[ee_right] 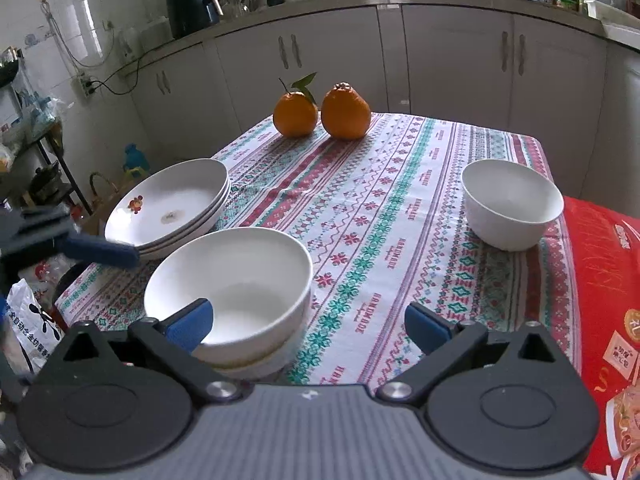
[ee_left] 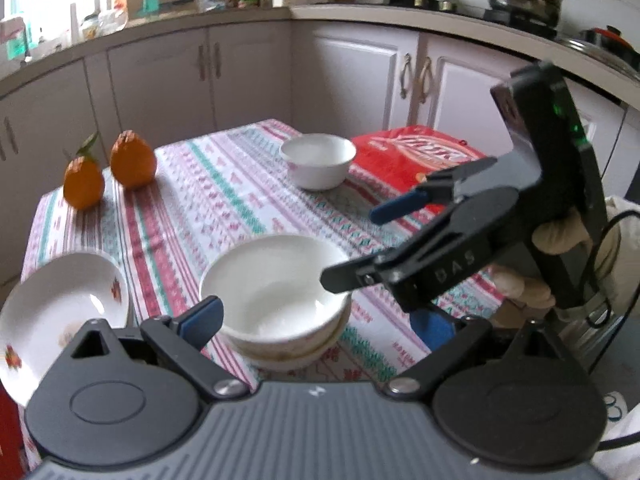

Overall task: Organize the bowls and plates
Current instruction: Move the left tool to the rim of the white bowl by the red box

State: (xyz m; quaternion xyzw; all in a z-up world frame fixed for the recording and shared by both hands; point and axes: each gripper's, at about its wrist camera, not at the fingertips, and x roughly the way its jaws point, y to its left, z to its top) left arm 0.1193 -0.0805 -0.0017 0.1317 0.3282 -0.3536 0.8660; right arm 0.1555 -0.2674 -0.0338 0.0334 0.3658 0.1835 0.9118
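White porcelain bowls (ee_right: 228,292) are nested at the near table edge, beside stacked plates (ee_right: 168,208); one bowl (ee_right: 510,204) is left apart near the red bag (ee_right: 608,280). Both the right gripper (ee_right: 308,326) and left gripper (ee_left: 316,320) are held wide open, empty, presumably ready for that stray bowl.

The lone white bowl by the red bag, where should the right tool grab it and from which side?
Probably the rim of the lone white bowl, from above, one finger inside and one outside. It stands upright and empty, its wall is thin, and its body looks too wide to span. Come in on the near side; the red bag crowds its right.
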